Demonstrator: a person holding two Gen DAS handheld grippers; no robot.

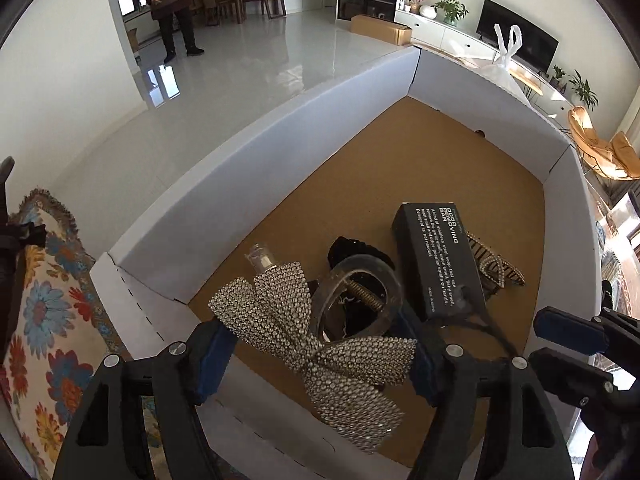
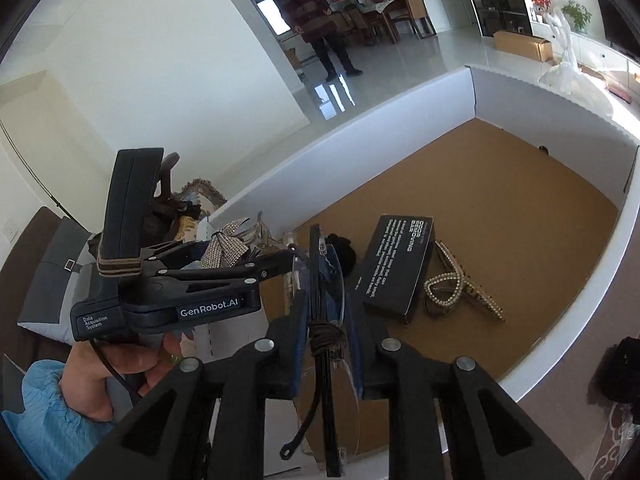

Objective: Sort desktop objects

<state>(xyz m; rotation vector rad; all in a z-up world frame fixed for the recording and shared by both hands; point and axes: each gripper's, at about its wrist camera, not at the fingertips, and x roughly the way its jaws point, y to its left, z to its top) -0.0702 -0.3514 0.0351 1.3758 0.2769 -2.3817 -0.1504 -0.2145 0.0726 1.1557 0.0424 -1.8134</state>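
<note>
My left gripper (image 1: 316, 360) is shut on a rhinestone bow clip (image 1: 320, 344), its blue pads at the bow's two ends, over the near corner of a white cardboard box (image 1: 280, 140) with a brown floor. My right gripper (image 2: 330, 320) is shut on folded black-framed glasses (image 2: 322, 312) wound with a brown cord, above the box's near edge. Inside the box lie a black "Odor Removing Bar" carton (image 1: 436, 256), a clear claw clip (image 1: 360, 280), a black scrunchie (image 1: 348, 248), a small glass bottle (image 1: 262, 258) and a pearl-edged bow clip (image 1: 496, 268).
A floral cushion (image 1: 48, 320) lies left of the box. A hand (image 2: 120, 368) with a blue sleeve carries the left gripper. A white plastic bag (image 1: 504, 56) stands behind the far box wall. A person (image 1: 172, 4) stands far off on the shiny floor.
</note>
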